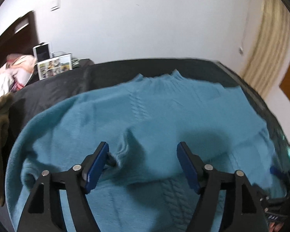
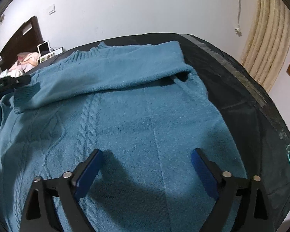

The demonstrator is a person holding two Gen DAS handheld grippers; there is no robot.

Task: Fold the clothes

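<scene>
The teal sweater (image 2: 137, 119) lies flat on the black desk (image 2: 232, 81) with one sleeve (image 2: 110, 73) folded across its chest, while left gripper (image 1: 143, 166) and right gripper (image 2: 147, 174) hover above it, jaws apart and empty; the body folds remain.

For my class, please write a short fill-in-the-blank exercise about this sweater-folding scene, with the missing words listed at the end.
1. The sweater spread on the dark surface is ____ in colour.
2. One sleeve lies folded ____ the sweater's body.
3. The right gripper has its jaws ____, with nothing clamped between them.
4. The window curtain hangs at the ____ side of both views.

Missing words: blue; across; open; right
</scene>
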